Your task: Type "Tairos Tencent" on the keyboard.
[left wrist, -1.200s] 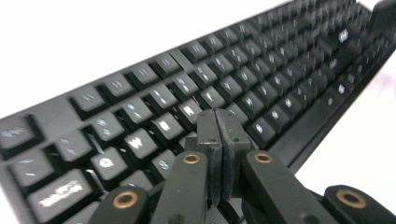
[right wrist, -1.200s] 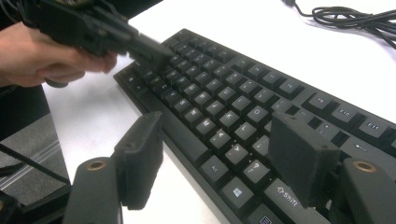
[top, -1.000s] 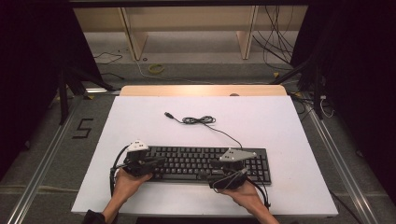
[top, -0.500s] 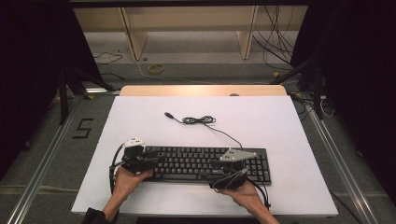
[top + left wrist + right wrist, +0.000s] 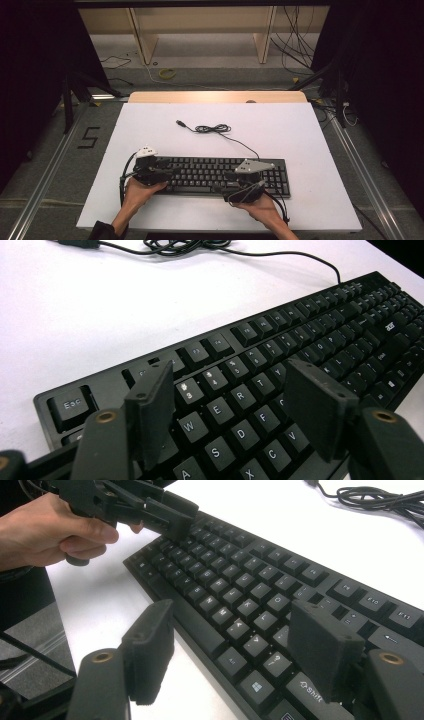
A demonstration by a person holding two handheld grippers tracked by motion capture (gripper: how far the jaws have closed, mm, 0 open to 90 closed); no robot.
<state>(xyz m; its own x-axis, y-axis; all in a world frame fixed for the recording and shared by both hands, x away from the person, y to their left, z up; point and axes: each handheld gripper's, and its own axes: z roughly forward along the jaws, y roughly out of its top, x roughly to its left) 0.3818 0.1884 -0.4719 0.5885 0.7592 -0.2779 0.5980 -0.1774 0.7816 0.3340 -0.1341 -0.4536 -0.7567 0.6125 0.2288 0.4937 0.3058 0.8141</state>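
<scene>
Black keyboard (image 5: 220, 175) lying flat in the lower middle of the high view on the white table (image 5: 300, 125), cable (image 5: 215, 129) coiled above it. Left gripper (image 5: 167, 170) over the keyboard's left end, jaws just opened wide, nothing pinched. Right gripper (image 5: 235, 650) wide too, straddling the near edge at lower right
</scene>
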